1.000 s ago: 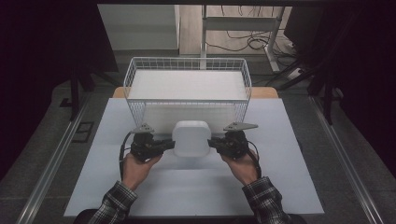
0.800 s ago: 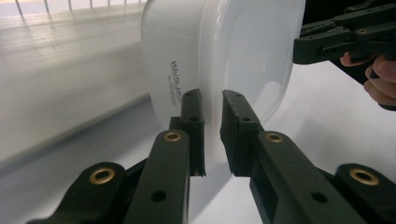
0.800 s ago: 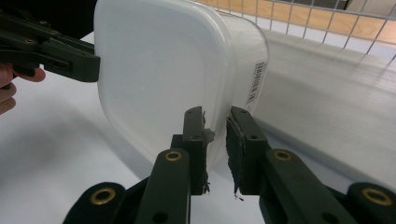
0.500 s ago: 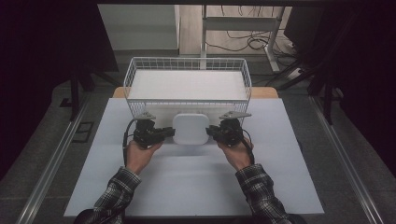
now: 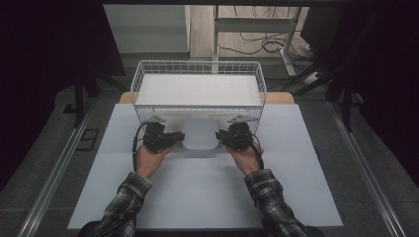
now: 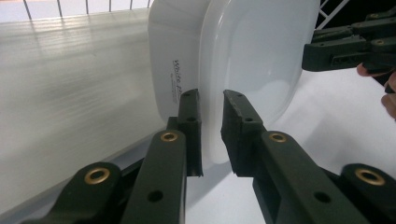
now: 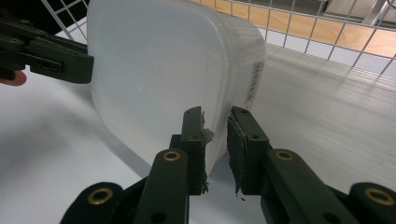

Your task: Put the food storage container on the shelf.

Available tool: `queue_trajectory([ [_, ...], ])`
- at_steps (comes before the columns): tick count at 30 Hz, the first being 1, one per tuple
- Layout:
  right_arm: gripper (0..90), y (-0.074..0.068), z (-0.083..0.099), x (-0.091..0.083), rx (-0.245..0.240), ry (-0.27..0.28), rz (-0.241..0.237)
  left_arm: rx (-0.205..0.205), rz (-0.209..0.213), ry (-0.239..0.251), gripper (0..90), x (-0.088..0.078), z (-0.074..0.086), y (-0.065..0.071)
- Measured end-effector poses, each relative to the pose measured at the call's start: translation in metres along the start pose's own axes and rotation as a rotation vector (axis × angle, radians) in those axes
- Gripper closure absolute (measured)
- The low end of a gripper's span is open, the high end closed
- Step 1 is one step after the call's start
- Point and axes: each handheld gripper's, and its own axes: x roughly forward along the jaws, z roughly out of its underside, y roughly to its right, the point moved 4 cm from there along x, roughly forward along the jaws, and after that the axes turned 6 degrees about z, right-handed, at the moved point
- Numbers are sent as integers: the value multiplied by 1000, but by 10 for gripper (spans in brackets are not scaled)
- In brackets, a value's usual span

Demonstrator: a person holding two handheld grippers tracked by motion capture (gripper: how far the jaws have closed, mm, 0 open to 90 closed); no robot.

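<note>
The white plastic tub [image 5: 200,133] hangs over the worktop [image 5: 207,192] against the wire basket [image 5: 148,81], pinched at its rim by the left tool [image 5: 173,137] and right tool [image 5: 223,137]. Side print begins "White"; the rest is unreadable.

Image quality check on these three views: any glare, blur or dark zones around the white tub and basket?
High view: dim, surroundings black, white tub washed out against the wire basket. Left gripper view: jaws sharp, streaky sheen on the basket's liner. Right gripper view: tub bright but unclipped, soft shadow on the table.
</note>
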Motion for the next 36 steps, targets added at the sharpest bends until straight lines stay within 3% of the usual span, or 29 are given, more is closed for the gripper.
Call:
queue_trajectory([
  [10, 735, 0, -1, 5, -9, 27, 25, -5, 12, 46, 727, 3, 0, -1],
  [17, 708, 3, -2, 9, -5, 28, 48, -5, -16, 64, 706, 5, -3, -5],
  [26, 705, 7, 2, 15, -1, 20, 58, -9, -30, 51, 696, 10, -2, -10],
  [30, 706, 8, 3, 15, -7, 21, 57, 9, -39, 49, 676, 9, -1, -8],
  [33, 734, 6, 5, 14, -16, 21, 47, 36, -65, 59, 574, 6, 3, -5],
  [36, 839, 1, 8, 15, -46, 22, 32, 69, -82, 73, 400, 1, 10, 0],
])
